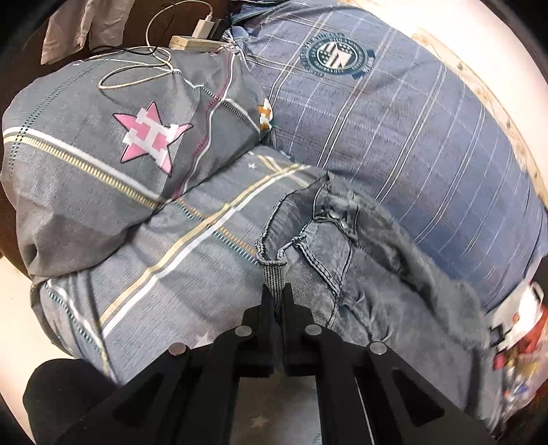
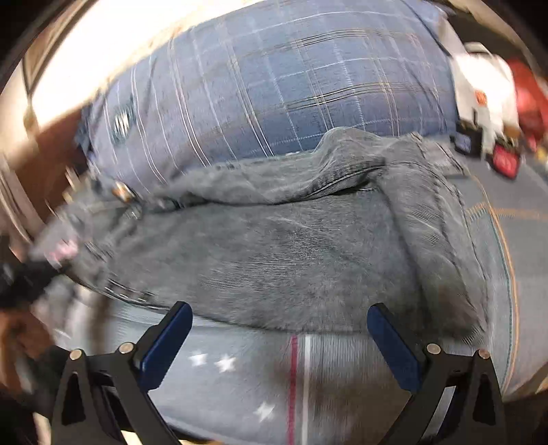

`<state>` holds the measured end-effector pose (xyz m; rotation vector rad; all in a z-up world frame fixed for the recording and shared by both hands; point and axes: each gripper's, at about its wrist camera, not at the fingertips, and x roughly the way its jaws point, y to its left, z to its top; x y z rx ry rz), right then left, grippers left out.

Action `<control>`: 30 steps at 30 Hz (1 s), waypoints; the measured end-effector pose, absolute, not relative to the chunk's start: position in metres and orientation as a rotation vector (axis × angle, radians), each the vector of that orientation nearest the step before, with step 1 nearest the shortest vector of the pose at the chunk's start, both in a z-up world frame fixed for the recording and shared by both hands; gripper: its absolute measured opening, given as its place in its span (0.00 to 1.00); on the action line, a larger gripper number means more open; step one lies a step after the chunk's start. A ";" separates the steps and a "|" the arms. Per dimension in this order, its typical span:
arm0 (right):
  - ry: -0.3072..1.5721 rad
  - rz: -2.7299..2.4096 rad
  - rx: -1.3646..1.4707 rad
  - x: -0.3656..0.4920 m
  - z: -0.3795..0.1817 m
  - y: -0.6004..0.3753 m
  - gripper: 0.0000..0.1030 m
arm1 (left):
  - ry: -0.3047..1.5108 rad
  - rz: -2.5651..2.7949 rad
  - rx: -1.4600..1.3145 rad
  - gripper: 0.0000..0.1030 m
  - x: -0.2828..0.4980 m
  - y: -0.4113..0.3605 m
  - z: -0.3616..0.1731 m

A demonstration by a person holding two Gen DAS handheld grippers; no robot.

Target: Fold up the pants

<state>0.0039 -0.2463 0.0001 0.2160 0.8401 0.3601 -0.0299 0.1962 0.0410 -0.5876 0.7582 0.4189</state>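
Left tongs (image 1: pixel 276 291): angled downward, pressed together, pinching a belt loop on the waistband of the jeans (image 1: pixel 342 246).
Right tongs (image 2: pixel 279 330): angled downward, spread wide, nothing between them, hovering just short of the jeans' near edge.
Jeans (image 2: pixel 274 246): grey-blue denim, lying folded on the bed (image 2: pixel 308 102), across the plaid sheet.
Pillow (image 1: pixel 102 147): grey, pink star motif, left of the jeans.
Charger (image 1: pixel 203 27) and white cable: beyond the pillow.
Round emblem (image 1: pixel 337 56): on the sheet beyond the jeans; lettering unreadable.
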 end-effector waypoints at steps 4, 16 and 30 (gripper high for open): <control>0.891 0.307 0.480 -0.001 0.007 -0.316 1.00 | 0.836 0.410 -0.659 0.03 -0.025 0.213 0.012; 0.990 0.173 1.167 0.011 -0.053 -0.387 1.00 | 0.858 0.354 -0.699 0.05 -0.025 0.218 0.004; 0.910 -0.008 0.926 0.039 -0.021 -0.398 0.13 | 0.738 0.389 -0.640 0.06 -0.033 0.218 0.044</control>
